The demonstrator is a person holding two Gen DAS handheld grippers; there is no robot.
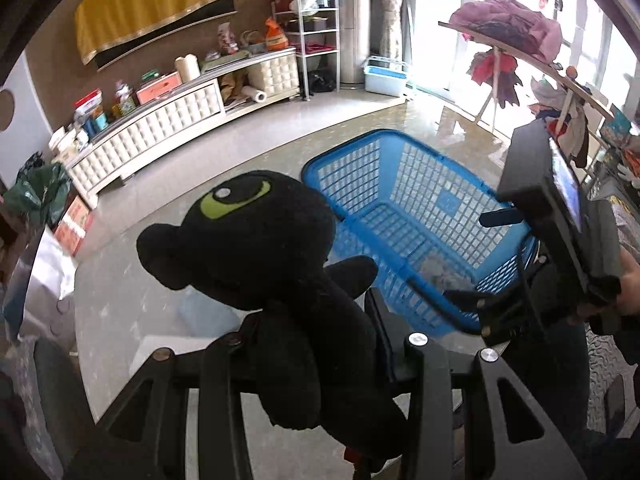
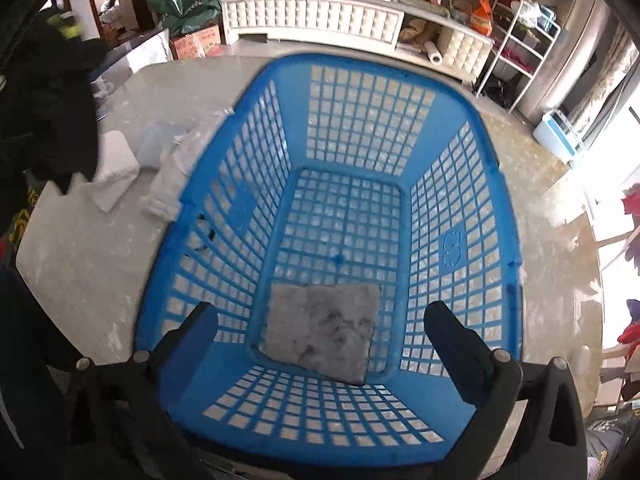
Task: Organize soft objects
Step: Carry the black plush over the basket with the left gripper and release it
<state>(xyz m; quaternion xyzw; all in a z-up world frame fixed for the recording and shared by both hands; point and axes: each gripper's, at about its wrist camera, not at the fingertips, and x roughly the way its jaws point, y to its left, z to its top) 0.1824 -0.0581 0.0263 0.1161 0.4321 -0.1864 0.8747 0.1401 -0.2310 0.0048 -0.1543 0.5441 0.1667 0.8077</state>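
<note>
My left gripper (image 1: 316, 320) is shut on a black plush toy (image 1: 256, 240) with a green eye and holds it above the table, left of the blue basket (image 1: 360, 176). The toy also shows at the left edge of the right wrist view (image 2: 48, 96). My right gripper (image 2: 320, 316) is open and empty, hovering over the near end of the blue lattice basket (image 2: 496, 184). A grey soft square pad (image 2: 320, 328) lies on the basket floor between my fingers. In the left wrist view the right gripper's body (image 1: 552, 220) hangs over the basket.
The basket stands on a round marble table (image 2: 100, 248). A white block (image 2: 114, 168) and a crumpled clear plastic bag (image 2: 176, 168) lie left of the basket. A white cabinet (image 2: 320, 16) and a metal shelf (image 2: 516, 40) stand beyond the table.
</note>
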